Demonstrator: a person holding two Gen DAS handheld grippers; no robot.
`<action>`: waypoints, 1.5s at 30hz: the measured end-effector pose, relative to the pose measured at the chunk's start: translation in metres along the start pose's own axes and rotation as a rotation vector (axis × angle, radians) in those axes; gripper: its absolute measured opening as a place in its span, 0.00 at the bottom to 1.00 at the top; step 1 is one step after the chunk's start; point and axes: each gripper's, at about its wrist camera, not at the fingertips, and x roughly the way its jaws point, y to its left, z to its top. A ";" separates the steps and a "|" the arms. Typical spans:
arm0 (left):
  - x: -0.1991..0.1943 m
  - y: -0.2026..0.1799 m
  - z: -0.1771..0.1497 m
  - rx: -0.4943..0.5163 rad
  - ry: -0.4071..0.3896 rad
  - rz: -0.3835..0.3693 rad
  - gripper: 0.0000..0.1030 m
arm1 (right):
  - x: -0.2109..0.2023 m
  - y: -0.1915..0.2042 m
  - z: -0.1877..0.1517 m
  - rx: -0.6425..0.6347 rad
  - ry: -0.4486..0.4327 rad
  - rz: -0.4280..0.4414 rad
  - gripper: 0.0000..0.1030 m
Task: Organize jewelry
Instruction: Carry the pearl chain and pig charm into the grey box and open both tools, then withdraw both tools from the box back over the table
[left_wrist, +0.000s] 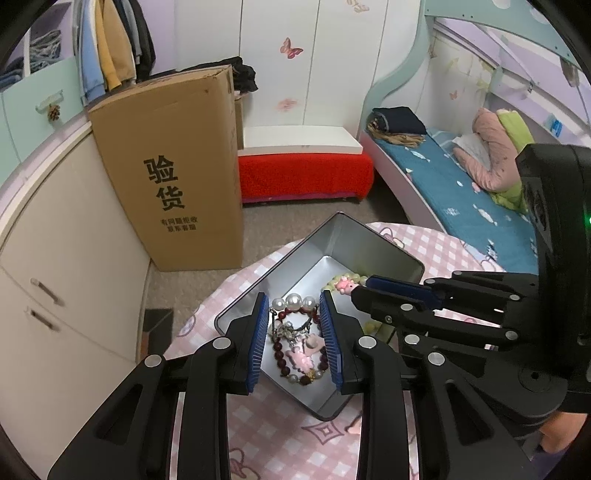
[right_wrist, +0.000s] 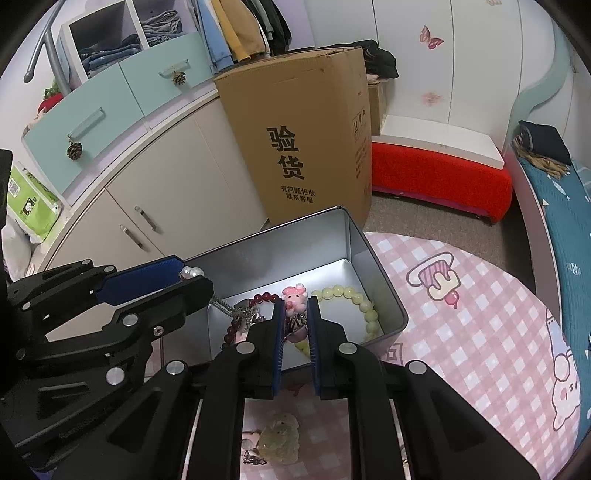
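An open silver tin box (left_wrist: 373, 242) (right_wrist: 280, 251) stands on the pink checked table. In it lie a dark red bead bracelet (left_wrist: 280, 352) (right_wrist: 264, 297), large pearls (left_wrist: 293, 301), a silver chain, pink charms (left_wrist: 303, 356) and a pale yellow bead bracelet (right_wrist: 364, 308). My left gripper (left_wrist: 293, 341) is open above the box, its jaws either side of the red bracelet. My right gripper (right_wrist: 295, 325) (left_wrist: 360, 286) is shut on a pink pig charm (right_wrist: 294, 297) (left_wrist: 343, 284) with a chain, over the box.
A pale green charm (right_wrist: 280, 441) and a small pink piece (right_wrist: 250, 441) lie on the tablecloth (right_wrist: 461, 332) near me. A tall cardboard box (left_wrist: 173, 173) stands on the floor beyond the table, cupboards to the left, a bed (left_wrist: 461, 192) to the right.
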 end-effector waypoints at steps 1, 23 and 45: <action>-0.001 0.002 0.000 -0.010 -0.002 0.008 0.36 | 0.000 -0.001 0.000 0.002 0.002 0.001 0.12; -0.073 -0.005 -0.009 -0.058 -0.152 0.027 0.70 | -0.065 -0.010 -0.008 0.019 -0.099 0.001 0.27; -0.012 -0.069 -0.116 -0.024 -0.009 0.103 0.71 | -0.088 -0.098 -0.129 0.199 -0.053 -0.008 0.34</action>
